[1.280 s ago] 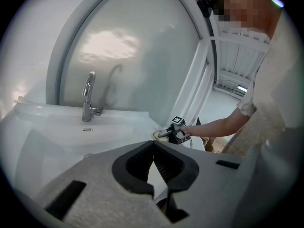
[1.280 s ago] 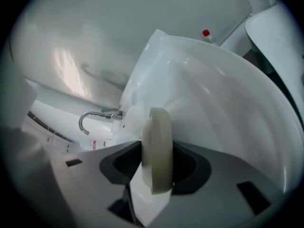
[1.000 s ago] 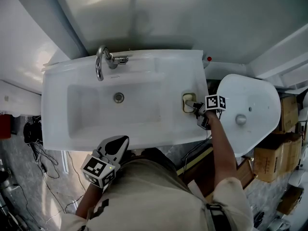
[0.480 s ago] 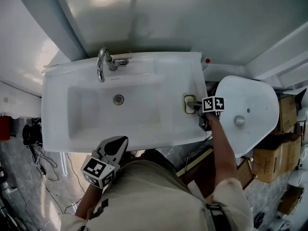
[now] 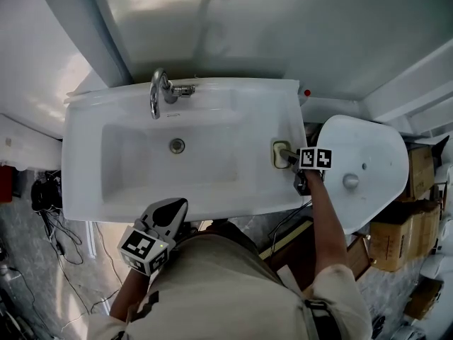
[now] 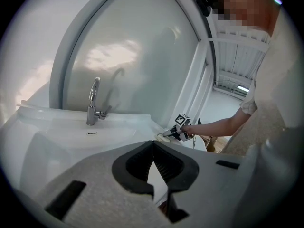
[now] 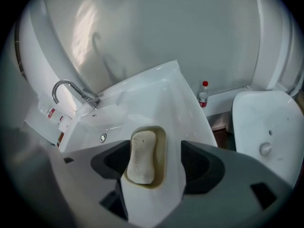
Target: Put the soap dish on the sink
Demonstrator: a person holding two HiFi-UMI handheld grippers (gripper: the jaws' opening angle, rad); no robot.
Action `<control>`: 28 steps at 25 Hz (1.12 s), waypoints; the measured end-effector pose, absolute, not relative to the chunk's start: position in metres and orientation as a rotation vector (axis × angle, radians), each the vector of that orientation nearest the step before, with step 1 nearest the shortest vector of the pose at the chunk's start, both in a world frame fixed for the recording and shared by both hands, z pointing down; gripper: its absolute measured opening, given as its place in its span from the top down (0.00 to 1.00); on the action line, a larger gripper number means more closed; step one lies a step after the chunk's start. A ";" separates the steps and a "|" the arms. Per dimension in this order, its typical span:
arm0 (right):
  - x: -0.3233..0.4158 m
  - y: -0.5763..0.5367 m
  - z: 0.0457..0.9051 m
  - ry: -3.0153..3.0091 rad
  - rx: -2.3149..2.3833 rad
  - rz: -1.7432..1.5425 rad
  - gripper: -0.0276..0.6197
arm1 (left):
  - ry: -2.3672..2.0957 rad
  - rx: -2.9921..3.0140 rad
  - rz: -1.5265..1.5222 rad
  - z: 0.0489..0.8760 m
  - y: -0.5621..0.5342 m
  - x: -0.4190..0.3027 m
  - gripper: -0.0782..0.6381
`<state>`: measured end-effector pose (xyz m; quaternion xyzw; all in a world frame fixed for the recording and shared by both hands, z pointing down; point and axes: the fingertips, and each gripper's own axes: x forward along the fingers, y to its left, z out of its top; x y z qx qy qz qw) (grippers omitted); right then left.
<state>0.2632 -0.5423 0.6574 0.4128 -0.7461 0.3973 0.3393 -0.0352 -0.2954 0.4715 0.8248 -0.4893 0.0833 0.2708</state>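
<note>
The soap dish (image 5: pixel 279 154), a beige oval tray holding a pale bar of soap (image 7: pixel 141 156), rests on the right ledge of the white sink (image 5: pixel 85 190). My right gripper (image 5: pixel 289 159) hovers just over it and points down. Its jaws have just been opening and now stand wide on either side of the dish (image 7: pixel 161 139) without pressing on it. The left gripper view also shows the right gripper (image 6: pixel 173 133) at the dish. My left gripper (image 5: pixel 171 212) is shut and empty, held near my body at the sink's front edge.
A chrome faucet (image 5: pixel 157 91) stands at the back of the sink and the drain (image 5: pixel 177 145) lies mid-basin. A second white basin (image 5: pixel 361 168) sits close on the right. A red-capped bottle (image 7: pixel 203 95) stands between them. Cardboard boxes (image 5: pixel 396 239) and floor cables (image 5: pixel 49 190) lie around.
The right gripper has rolled and drawn back a little to the right of the dish. The dish stays on the ledge. The left gripper has not moved.
</note>
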 end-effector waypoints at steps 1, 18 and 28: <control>0.263 -0.543 0.653 -1.954 1.096 1.031 0.43 | -1.322 2.219 0.220 0.471 -0.295 -0.038 0.87; 0.166 -0.478 0.559 -2.308 1.048 0.882 0.94 | -1.403 2.216 0.166 0.470 -0.284 -0.080 0.87; 0.057 -0.420 0.489 -2.609 0.736 1.103 0.94 | -1.477 2.200 0.144 0.467 -0.267 -0.110 0.87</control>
